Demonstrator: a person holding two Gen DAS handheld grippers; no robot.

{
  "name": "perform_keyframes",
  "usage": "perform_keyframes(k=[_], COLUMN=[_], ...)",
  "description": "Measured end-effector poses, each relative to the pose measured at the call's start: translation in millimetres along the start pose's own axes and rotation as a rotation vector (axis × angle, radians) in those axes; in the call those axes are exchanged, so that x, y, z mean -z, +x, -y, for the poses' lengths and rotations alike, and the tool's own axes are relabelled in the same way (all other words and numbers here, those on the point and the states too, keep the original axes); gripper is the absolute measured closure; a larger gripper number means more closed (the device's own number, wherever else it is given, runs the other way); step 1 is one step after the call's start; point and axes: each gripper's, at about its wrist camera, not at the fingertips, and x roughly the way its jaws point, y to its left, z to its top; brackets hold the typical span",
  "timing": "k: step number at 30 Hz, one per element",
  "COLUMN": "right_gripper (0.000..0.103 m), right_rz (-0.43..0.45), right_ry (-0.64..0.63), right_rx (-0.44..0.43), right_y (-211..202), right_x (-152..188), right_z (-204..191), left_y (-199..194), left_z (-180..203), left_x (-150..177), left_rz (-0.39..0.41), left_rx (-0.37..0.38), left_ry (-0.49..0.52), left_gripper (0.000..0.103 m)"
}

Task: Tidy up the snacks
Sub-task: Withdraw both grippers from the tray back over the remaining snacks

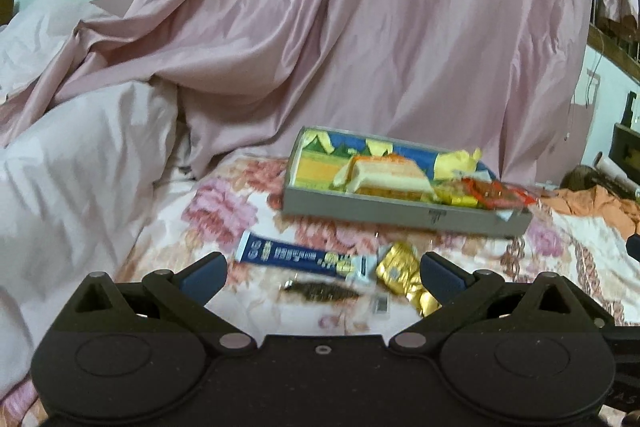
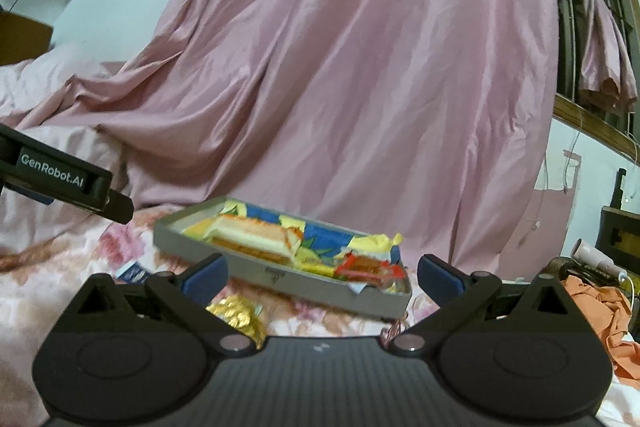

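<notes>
On floral bedsheet (image 1: 224,211), before pink curtain (image 1: 360,27): grey tray (image 1: 384,213) holding snack packets; nearer, blue wrapper (image 1: 296,257), gold packets (image 1: 400,273) loose beside it. Left gripper (image 1: 322,277), right gripper (image 2: 322,275): jaws spread, empty.

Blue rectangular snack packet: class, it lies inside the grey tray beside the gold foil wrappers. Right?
Not quite. The left wrist view shows the blue rectangular snack packet on the floral bedsheet, outside the grey tray, beside the gold foil wrappers.
</notes>
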Motion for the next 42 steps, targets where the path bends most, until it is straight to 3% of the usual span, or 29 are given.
perform_keyframes(k=[12, 30, 42], right_gripper=[0.0, 0.0, 0.0], right_rz=[-0.123, -0.367, -0.446], right_ry=[0.036, 0.024, 0.017], right_rx=[-0.038, -0.076, -0.098], right_y=[-23, 15, 33], right_x=[17, 41, 50], right_z=[-9, -22, -29], left_y=[0, 34, 66], left_z=[-9, -20, -21], left_x=[41, 64, 55], left_rz=[-0.089, -0.172, -0.145], left_rx=[-0.001, 0.022, -0.004], left_ry=[0.07, 0.125, 0.123], left_gripper=[0.001, 0.001, 0.001])
